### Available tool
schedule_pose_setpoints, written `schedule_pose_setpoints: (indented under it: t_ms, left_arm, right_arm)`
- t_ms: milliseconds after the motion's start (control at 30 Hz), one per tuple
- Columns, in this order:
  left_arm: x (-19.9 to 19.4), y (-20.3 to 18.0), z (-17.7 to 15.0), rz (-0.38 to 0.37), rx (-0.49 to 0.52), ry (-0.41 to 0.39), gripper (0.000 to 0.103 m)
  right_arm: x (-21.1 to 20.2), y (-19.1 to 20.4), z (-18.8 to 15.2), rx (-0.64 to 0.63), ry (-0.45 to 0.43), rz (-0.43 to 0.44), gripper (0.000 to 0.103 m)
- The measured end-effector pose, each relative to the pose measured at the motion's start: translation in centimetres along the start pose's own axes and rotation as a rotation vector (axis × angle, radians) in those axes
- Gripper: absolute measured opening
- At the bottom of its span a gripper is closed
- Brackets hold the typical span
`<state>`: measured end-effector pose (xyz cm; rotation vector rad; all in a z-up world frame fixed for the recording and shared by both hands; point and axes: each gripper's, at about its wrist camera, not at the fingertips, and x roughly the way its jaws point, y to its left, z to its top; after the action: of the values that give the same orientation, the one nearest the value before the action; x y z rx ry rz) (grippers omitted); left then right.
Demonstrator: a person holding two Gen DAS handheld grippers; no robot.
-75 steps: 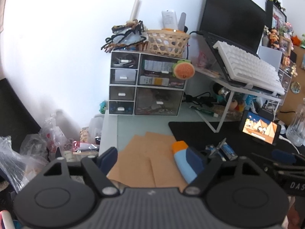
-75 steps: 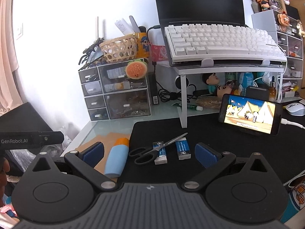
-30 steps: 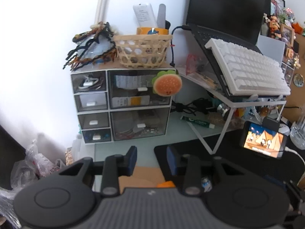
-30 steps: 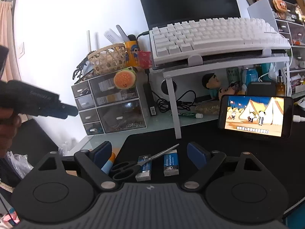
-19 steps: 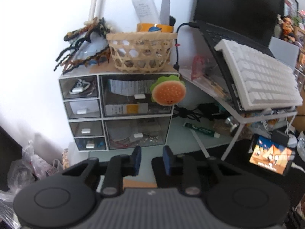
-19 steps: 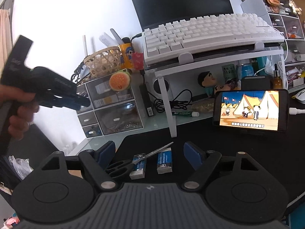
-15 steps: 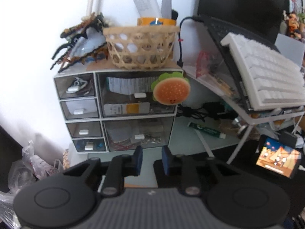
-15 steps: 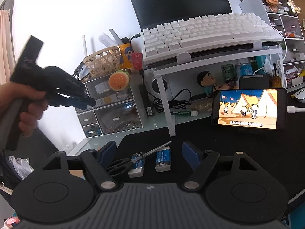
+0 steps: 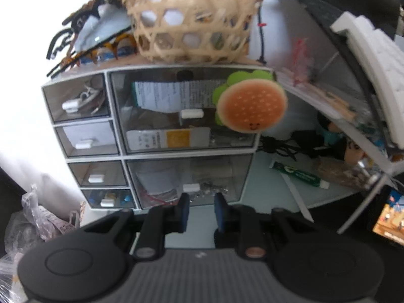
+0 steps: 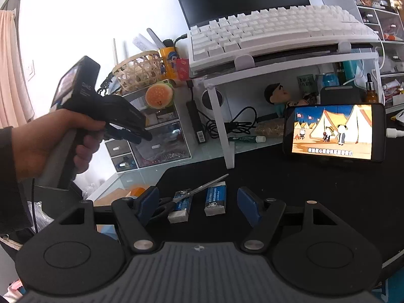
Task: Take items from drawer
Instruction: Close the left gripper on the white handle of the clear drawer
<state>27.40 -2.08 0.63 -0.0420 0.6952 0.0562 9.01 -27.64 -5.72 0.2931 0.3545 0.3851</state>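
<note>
Just L claw [image 9: 199, 210] narrow at clear plastic drawer [image 9: 188, 180] w/ white tab; R claw [image 10: 198, 203] wide.

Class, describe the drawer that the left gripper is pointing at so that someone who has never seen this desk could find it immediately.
Find the clear-fronted drawer cabinet under the woven basket. Its right column has two wide drawers; take the lower wide drawer, just ahead of the left gripper. Unlike the drawer above, it has no burger plush on its front and no yellow-labelled box inside.
</note>
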Motion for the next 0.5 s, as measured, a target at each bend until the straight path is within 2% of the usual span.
schedule_pose_setpoints:
  t_ms: [500]
  left_arm:
    - [3.3, 0.5, 0.6, 0.038, -0.051, -0.002, 0.024]
  right_arm:
    - [0.9, -1.1, -0.6, 0.023, 0.021, 0.015, 0.074]
